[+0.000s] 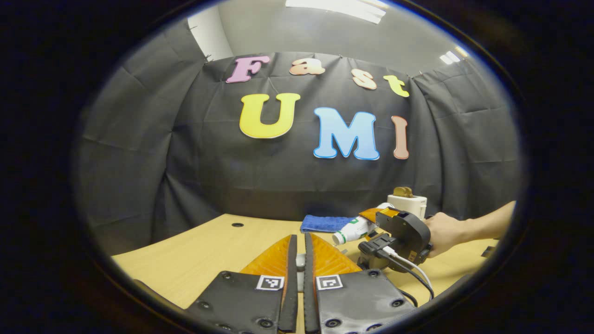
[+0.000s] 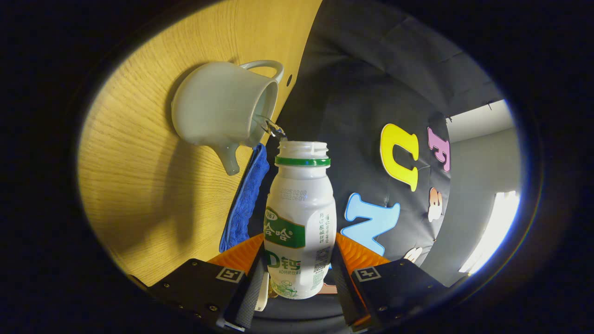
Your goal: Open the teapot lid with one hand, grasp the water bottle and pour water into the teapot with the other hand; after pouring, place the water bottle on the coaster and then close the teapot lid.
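Observation:
In the right gripper view my right gripper [image 2: 299, 243] is shut on an uncapped white water bottle [image 2: 301, 218] with a green neck ring. The bottle's mouth sits at the open top of a pale lidless teapot [image 2: 218, 106] on the wooden table [image 2: 139, 185], and a thin stream of water [image 2: 271, 127] runs into it. The left gripper view shows that gripper [image 1: 394, 229], a hand [image 1: 445, 232] holding it, and the tilted bottle [image 1: 355, 229]. My left gripper [image 1: 300, 241] is shut on a small pale piece [image 1: 300, 262], seemingly the teapot lid, mostly hidden.
A blue cloth mat [image 1: 327, 223] lies near the back of the table [image 1: 199, 260], beside the teapot [image 2: 246, 199]. A white jar with a brown top [image 1: 408, 202] stands behind the right gripper. Cables [image 1: 413, 273] trail from that gripper across the table.

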The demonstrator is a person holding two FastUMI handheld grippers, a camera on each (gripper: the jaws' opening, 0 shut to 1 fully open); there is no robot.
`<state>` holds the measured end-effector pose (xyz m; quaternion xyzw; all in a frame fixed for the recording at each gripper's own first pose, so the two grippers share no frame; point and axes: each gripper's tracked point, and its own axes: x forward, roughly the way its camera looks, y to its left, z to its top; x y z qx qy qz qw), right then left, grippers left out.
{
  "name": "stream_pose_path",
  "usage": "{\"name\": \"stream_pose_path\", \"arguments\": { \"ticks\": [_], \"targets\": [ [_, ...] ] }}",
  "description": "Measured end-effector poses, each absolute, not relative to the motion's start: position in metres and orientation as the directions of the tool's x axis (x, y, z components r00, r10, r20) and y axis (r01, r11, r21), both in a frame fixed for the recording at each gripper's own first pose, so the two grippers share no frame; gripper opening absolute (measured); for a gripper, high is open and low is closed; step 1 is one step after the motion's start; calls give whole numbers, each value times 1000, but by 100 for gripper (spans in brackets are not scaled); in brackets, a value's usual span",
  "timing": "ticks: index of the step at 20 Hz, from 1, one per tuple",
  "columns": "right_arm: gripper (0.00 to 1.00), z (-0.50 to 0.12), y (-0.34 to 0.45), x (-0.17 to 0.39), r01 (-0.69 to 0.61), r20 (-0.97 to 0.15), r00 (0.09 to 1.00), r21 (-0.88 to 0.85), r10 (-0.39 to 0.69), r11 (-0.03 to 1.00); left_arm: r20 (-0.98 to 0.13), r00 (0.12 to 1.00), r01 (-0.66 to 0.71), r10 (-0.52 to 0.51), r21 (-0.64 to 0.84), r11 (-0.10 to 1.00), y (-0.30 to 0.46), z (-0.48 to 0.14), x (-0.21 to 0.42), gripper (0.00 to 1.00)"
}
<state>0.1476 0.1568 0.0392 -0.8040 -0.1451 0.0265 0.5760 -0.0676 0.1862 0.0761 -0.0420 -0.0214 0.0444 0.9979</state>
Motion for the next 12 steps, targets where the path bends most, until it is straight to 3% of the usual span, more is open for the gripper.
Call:
{"name": "stream_pose_path", "arguments": {
  "ticks": [2, 3, 6, 7, 11, 12],
  "targets": [
    [71, 39, 156, 147, 212, 128, 955, -927, 269, -310, 39, 995, -92, 95, -83, 992, 188, 76, -67, 15],
    [71, 41, 157, 146, 217, 131, 953, -923, 272, -318, 39, 995, -89, 93, -82, 993, 187, 76, -67, 7],
    [71, 44, 157, 146, 230, 137, 951, -912, 277, -338, 35, 996, -82, 85, -73, 994, 182, 75, -67, 15],
    [71, 45, 157, 145, 232, 137, 950, -911, 280, -341, 33, 996, -79, 82, -71, 994, 181, 76, -67, 7],
    [71, 52, 161, 147, 250, 145, 945, -898, 293, -361, 30, 996, -83, 85, -72, 994, 182, 74, -65, 7],
    [71, 50, 162, 146, 252, 143, 944, -895, 298, -367, 27, 996, -86, 88, -72, 994, 183, 73, -65, 16]
  ]
}}
